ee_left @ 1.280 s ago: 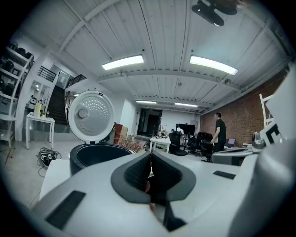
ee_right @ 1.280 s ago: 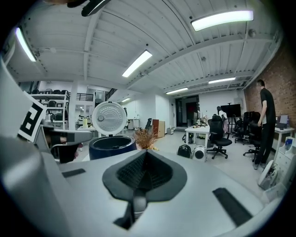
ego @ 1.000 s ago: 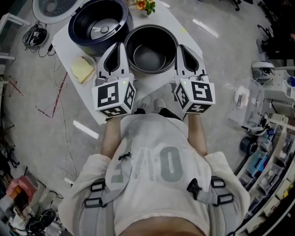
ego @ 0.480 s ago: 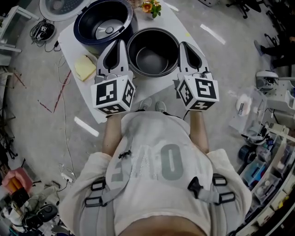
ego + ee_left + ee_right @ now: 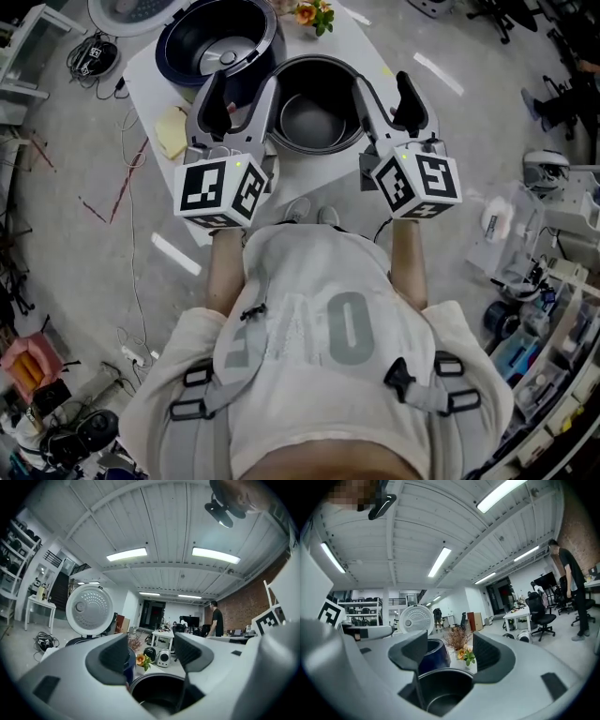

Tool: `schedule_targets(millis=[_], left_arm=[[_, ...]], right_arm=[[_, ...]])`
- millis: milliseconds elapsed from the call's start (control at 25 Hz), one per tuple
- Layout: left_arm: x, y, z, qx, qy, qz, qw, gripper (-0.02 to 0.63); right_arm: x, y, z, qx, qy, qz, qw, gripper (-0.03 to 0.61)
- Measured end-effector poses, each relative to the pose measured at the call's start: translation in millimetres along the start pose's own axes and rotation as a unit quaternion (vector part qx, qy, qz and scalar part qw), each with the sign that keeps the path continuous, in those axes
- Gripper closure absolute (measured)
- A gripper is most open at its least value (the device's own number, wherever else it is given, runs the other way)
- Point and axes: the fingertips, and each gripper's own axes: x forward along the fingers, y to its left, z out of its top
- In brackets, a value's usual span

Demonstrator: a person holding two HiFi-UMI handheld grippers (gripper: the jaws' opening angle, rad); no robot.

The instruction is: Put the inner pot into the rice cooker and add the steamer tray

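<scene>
- A yellow sponge (image 5: 172, 131) is seen on the white table (image 5: 349, 39), just left of the left gripper (image 5: 237, 92).
- Orange flowers (image 5: 307, 12) are placed ahead of the right gripper (image 5: 384, 89), at the table's far edge.
- Cables (image 5: 89, 58) are strewn on the floor, well left of the left gripper.
- An office chair (image 5: 541, 609) is seen far ahead.

On the table (image 5: 148, 89) I see the pot (image 5: 314, 117) between my left gripper (image 5: 236, 94) and right gripper (image 5: 386, 94), the cooker (image 5: 220, 37) behind it to the left, flowers (image 5: 314, 13) behind.
</scene>
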Motion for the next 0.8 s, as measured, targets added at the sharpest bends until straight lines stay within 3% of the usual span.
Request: schedule_targets(millis=[200, 360, 600, 800], left_arm=[[-2, 1, -3, -0.009, 0.003, 0.004, 0.9999, 0.318], [0, 11, -13, -0.059, 0.017, 0.015, 0.9980, 0.319], [0, 32, -52, -0.101, 0.071, 0.049, 0.9911, 0.319], [3, 43, -94, -0.150, 0.120, 0.057, 0.9798, 0.319]], right_arm=[[-3, -7, -1, 0.008, 0.000, -0.005, 1.000, 0.273], [-2, -15, -7, 0.038, 0.004, -0.003, 0.999, 0.273], [-1, -32, -34, 0.060, 0.043, -0.013, 0.997, 0.273], [0, -54, -75, 0.114, 0.089, -0.024, 0.989, 0.275]])
